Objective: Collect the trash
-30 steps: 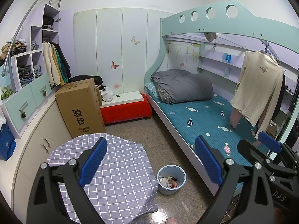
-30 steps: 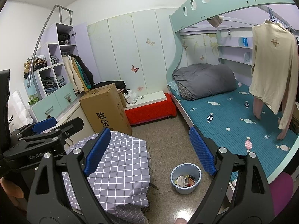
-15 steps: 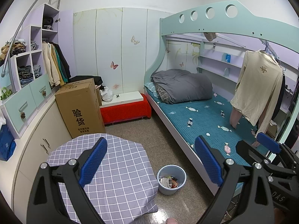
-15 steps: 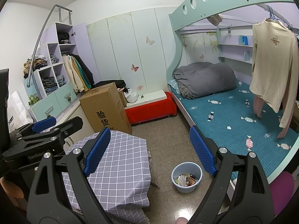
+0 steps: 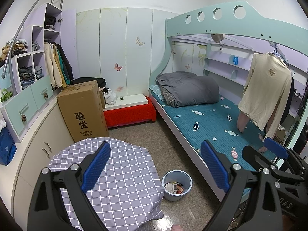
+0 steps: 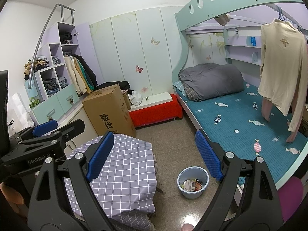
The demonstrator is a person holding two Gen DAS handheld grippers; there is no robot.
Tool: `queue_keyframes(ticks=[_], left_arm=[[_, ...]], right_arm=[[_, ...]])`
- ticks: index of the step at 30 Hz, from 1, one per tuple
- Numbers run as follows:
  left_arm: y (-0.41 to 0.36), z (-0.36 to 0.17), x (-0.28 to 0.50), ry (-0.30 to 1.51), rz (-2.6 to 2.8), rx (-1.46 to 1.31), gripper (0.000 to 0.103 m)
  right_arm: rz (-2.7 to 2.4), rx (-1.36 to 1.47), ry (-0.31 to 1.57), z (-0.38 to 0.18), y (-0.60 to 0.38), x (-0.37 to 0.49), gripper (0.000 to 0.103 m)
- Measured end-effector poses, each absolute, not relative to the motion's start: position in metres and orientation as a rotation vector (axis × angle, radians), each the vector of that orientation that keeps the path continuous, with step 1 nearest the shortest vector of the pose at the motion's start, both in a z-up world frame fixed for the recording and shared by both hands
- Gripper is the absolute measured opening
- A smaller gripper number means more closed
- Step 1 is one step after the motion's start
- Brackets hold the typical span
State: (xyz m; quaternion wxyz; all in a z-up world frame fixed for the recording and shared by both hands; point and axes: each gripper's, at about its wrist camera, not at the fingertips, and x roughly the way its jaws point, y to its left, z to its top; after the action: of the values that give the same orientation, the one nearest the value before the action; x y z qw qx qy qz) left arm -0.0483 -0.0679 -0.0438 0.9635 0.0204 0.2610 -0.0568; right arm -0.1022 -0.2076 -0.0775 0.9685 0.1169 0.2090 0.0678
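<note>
Nothing moved; each hand-held gripper [image 5: 155, 166] [image 6: 154, 154] gapes wide, seemingly empty.

Glossy stone floor [image 5: 173, 140], plastic bin [image 5: 185, 177], cardboard box [image 5: 82, 107], checked cloth [image 5: 123, 175].

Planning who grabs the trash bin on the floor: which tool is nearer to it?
Neither clearly. The left tool hovers open above the blue bin, over the checked table; the right tool hovers open above it too, on the bed side.
</note>
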Motion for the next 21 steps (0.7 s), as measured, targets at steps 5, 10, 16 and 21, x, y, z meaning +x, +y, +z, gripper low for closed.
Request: queue_keyframes(ticks=[5, 10, 16, 21], left_arm=[[-0.0682, -0.0441, -0.0483, 0.528, -0.116, 0.043, 0.093], [-0.0675, -0.0443, -0.0482, 0.529, -0.115, 0.041, 0.093], [-0.0665, -0.0455, -0.0478, 0.529, -0.112, 0.041, 0.093], [-0.0669, -0.0455, -0.0477, 0.53, -0.113, 0.042, 0.093]], right_arm=[[0.137, 0.236, 0.425, -0.0778, -0.2074, -0.1013, 0.085], [0.143, 0.233, 0.434, -0.0816, -0.2045, -0.0961, 0.085], [0.147, 0.235, 0.441, -0.0837, -0.2051, -0.0948, 0.085], [0.147, 0.235, 0.442, -0.0838, -0.2043, -0.0951, 0.085]])
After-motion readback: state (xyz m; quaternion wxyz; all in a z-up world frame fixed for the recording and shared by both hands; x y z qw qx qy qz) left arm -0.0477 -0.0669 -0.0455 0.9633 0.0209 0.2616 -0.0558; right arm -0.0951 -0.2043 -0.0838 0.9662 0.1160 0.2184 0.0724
